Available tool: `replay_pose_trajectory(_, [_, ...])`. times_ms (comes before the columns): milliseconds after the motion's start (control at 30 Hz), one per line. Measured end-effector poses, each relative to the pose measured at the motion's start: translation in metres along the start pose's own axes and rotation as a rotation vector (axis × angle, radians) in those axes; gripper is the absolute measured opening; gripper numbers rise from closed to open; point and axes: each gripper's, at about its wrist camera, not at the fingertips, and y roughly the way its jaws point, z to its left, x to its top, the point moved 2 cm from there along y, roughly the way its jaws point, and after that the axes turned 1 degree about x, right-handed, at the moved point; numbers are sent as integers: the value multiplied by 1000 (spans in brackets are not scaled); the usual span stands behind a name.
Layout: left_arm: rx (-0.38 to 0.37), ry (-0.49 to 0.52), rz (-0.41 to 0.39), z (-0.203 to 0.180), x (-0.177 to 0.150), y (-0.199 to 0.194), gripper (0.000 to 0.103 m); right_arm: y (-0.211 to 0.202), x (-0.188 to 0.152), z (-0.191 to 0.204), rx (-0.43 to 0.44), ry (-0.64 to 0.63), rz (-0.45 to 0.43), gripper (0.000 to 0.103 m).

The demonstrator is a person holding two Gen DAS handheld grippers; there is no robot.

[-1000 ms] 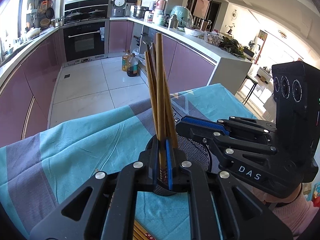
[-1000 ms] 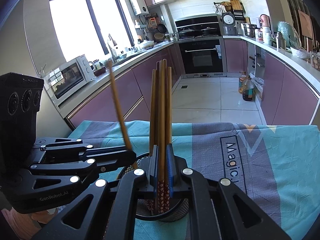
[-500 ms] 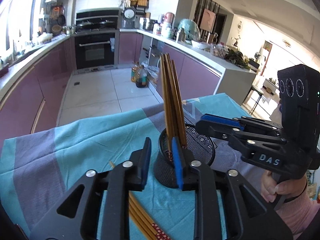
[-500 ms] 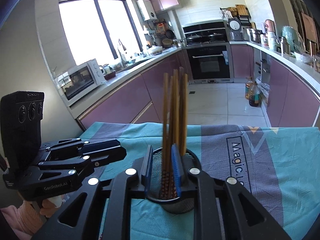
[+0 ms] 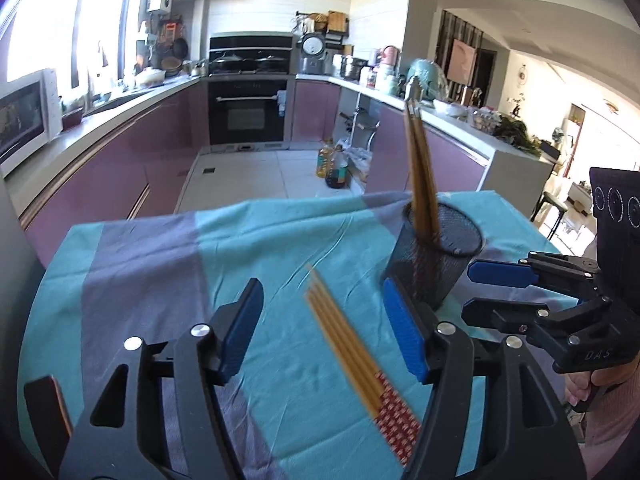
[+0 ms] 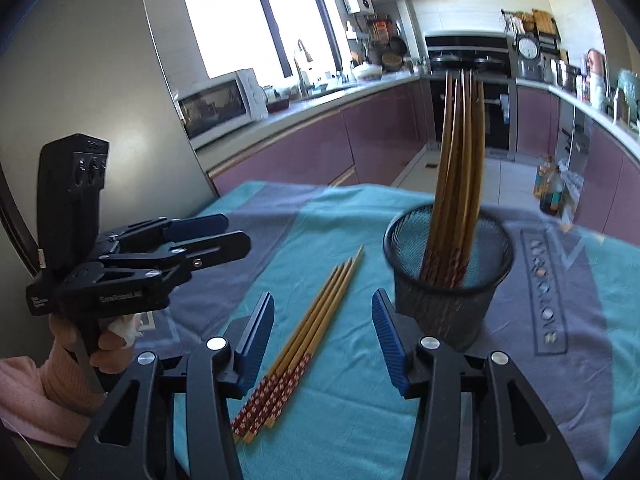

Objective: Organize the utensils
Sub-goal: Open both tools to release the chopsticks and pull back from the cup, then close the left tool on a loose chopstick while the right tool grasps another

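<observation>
A black mesh cup stands on the teal cloth with several wooden chopsticks upright in it. Another bundle of chopsticks with red patterned ends lies flat on the cloth. My left gripper hovers over that bundle, its jaws opening, nothing pressed between the blue pads. My right gripper hangs above the same bundle beside the cup, jaws opening and empty. Each gripper appears in the other's view: the left gripper, the right gripper.
The teal and grey tablecloth covers the table; its far edge drops to a tiled kitchen floor. Purple cabinets, an oven and a microwave stand behind. A hand in a pink sleeve holds the left gripper.
Both grippers let go of the chopsticks they held in the cup, opened and drew back. They now sit lower, over the bundle lying on the cloth.
</observation>
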Motion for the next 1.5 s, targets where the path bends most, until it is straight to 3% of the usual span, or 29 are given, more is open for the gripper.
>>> replay_pose_trajectory(133, [22, -18, 55, 12, -29, 5, 68, 23, -17, -3, -8, 44, 68, 49])
replay_pose_trajectory(467, [77, -35, 135, 12, -68, 24, 92, 53, -38, 8, -48, 39, 161, 49])
replay_pose_trajectory(900, [113, -24, 180, 8, -74, 37, 89, 58, -46, 13, -106, -7, 189, 49])
replay_pose_trajectory(1500, [68, 12, 228, -3, -77, 55, 83, 56, -47, 9, -131, 0, 206, 47])
